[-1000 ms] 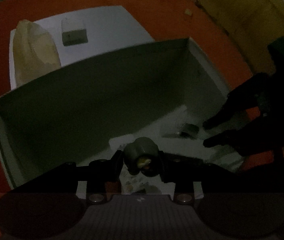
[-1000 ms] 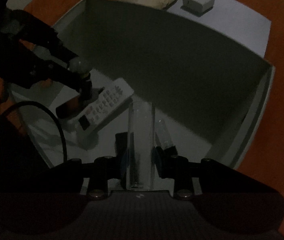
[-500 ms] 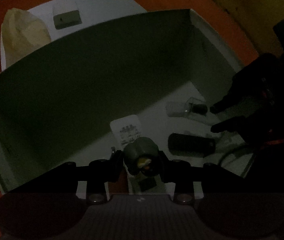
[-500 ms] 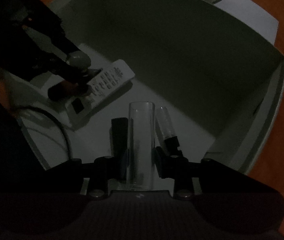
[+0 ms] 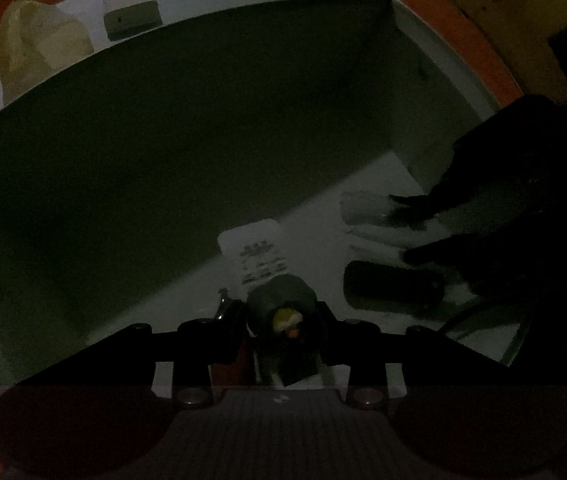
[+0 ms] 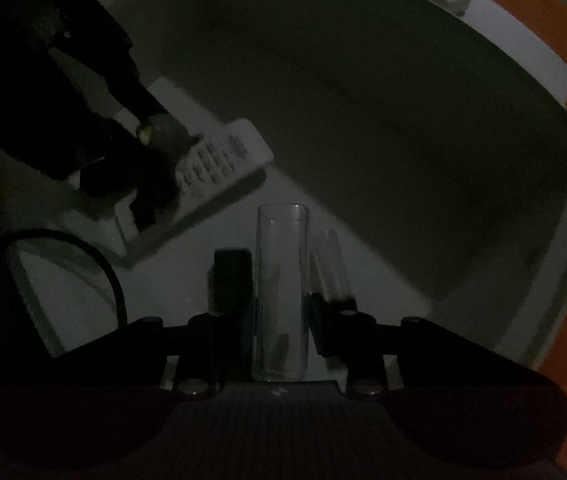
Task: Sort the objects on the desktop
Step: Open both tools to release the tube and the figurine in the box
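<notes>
Right gripper (image 6: 281, 320) clamps a clear tube (image 6: 282, 292) pointing lengthwise forward; left gripper (image 5: 281, 320) pinches a figurine (image 5: 283, 312).

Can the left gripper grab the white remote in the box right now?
Probably not yet: the left gripper is already full, shut on a small green toy, though the white remote lies just beneath it.

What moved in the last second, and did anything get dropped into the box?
Both grippers went lower into the white box. The left gripper keeps gripping the little green toy, now just above the remote. The right gripper keeps holding the clear tube. Nothing was dropped; the remote stayed put.
</notes>
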